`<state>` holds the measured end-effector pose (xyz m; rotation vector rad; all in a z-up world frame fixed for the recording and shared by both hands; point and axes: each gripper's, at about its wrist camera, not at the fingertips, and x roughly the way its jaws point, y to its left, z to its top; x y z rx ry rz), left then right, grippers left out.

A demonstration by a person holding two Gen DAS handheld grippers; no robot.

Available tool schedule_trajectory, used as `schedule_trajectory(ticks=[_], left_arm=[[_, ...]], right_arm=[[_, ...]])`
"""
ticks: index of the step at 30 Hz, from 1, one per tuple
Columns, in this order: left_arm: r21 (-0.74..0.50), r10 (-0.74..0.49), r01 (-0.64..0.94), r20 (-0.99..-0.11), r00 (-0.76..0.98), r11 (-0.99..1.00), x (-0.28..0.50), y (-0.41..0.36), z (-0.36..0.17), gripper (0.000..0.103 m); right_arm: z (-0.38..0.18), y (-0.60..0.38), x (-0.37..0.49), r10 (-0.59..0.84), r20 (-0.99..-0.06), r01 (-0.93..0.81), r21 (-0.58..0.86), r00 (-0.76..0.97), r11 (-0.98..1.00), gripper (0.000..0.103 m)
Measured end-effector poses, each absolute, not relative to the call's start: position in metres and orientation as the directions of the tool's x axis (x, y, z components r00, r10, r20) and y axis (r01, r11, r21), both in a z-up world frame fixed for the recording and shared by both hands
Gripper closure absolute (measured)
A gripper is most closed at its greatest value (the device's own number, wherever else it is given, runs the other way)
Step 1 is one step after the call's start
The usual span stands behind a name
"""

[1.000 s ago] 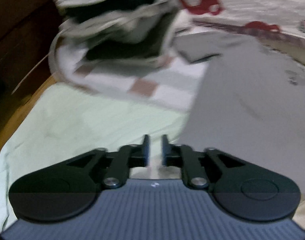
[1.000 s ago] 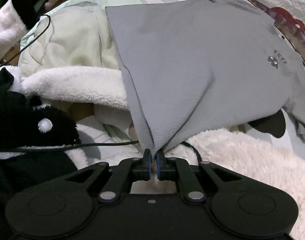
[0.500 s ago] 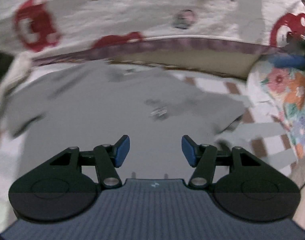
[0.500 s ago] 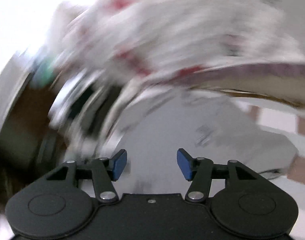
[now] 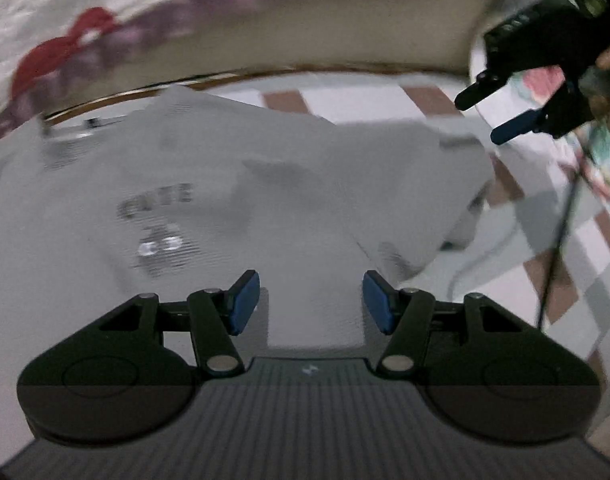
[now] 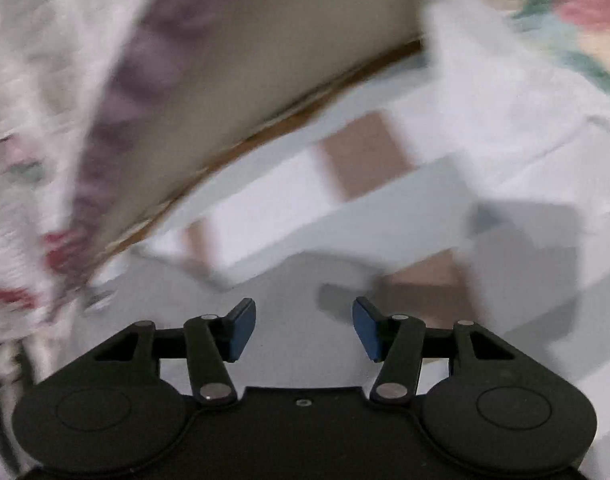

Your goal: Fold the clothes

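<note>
- The grey T-shirt (image 5: 233,200) lies spread flat on the checked bed sheet (image 5: 385,100), its dark chest print blurred.
- Its lower part is cut off by the frame; motion blur smears the right wrist view.
- Its sleeve reaches out to the right, collar toward the bedding beyond.
- The left hand-held gripper (image 5: 311,300) and right hand-held gripper (image 6: 303,326) have just been opening — nothing between the jaws.
</note>
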<state>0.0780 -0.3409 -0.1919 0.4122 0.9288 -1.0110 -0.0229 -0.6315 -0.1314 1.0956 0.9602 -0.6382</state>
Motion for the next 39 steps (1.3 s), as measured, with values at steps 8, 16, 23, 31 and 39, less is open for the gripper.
schedule_trajectory(ticks=[8,16,23,31,39], left_arm=[[-0.046,-0.574,0.928,-0.796,0.189,0.369,0.049,-0.366,-0.204,0.047],[-0.164,-0.611,0.891,-0.778,0.148,0.424,0.069,-0.349,-0.208,0.083],[-0.479,-0.706,0.716,-0.707,0.028,0.507,0.097,-0.303,-0.215,0.082],[-0.459,-0.750,0.711,-0.645,0.146,0.533,0.088,-0.254,-0.187,0.067],[-0.469,-0.743,0.684,-0.650,0.160,0.558,0.100,-0.249,-0.193,0.060]], right_arm=[[-0.162,-0.633,-0.016,0.103,-0.891,0.807,0.445,0.442,0.388,0.079],[-0.125,-0.614,0.010,0.191,-0.686,0.592,0.712,0.702,0.377,0.098],[-0.121,-0.568,0.048,0.348,-0.681,0.466,0.711,0.645,0.527,0.098],[-0.109,-0.515,0.053,0.653,-0.541,0.273,0.838,0.529,0.473,0.092],[-0.071,-0.565,0.004,0.215,-0.751,0.446,0.569,0.625,0.690,0.076]])
